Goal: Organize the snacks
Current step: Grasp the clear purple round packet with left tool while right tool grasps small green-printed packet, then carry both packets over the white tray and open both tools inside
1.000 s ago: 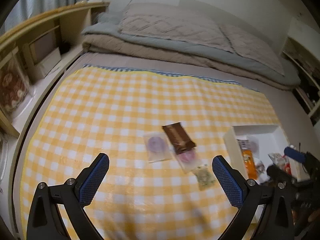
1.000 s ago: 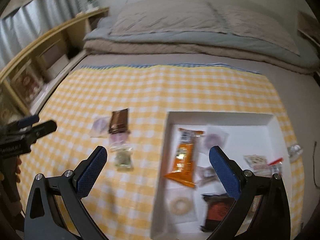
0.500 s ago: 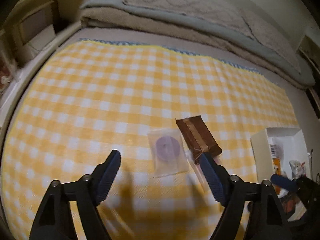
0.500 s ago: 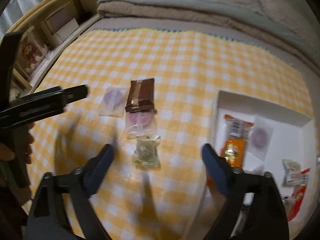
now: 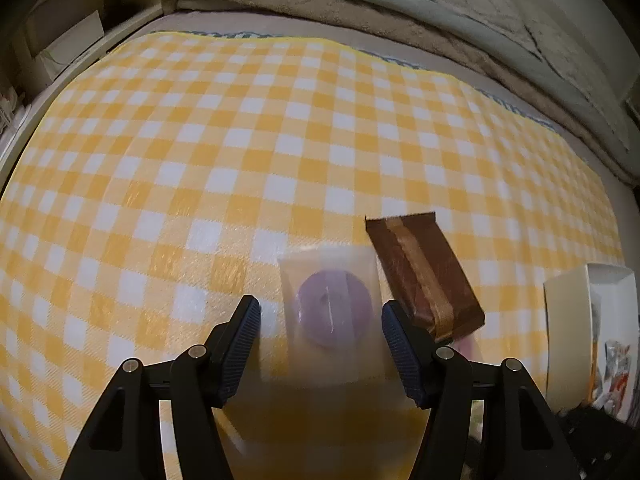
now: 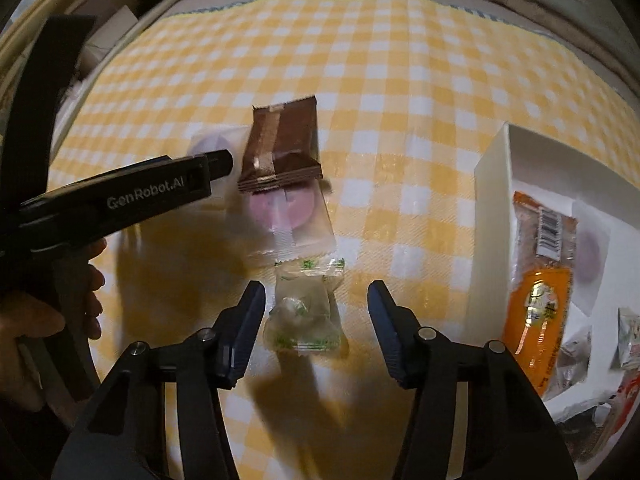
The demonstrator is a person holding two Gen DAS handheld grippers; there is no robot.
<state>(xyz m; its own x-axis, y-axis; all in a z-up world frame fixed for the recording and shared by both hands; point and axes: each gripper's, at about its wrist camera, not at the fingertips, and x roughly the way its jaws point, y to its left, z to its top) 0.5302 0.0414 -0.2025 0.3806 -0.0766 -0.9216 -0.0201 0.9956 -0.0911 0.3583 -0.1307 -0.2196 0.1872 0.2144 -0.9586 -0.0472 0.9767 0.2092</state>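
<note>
1. I have both claws pointing steeply down over the yellow checked cloth point(image 5: 240, 140) on the bed, each one lined up on its own snack: this is the pick-up step.
2. The left claw point(image 5: 320, 316) has its jaws apart and closing, with the clear packet holding a purple disc point(image 5: 332, 304) between them. The pads are not pressing on it yet.
3. The right claw point(image 6: 316, 304) is likewise apart and closing, straddling the clear green-printed candy wrapper point(image 6: 304, 312), with a gap on both sides.
4. Just beyond that wrapper lies a clear packet with a pink disc point(image 6: 284, 212), and the brown packet point(image 6: 280, 148) overlaps its far end. In the left view the brown packet point(image 5: 424, 272) sits just beside my right-hand finger, so I judge there is some risk of nudging it.
5. The white tray point(image 6: 492, 184) stands to the right on the cloth, already holding an orange packet point(image 6: 536, 280) and other snacks.
6. Next, I think, each claw must settle lower, pinch the thin film without sliding it, then lift and carry towards the tray.
</note>
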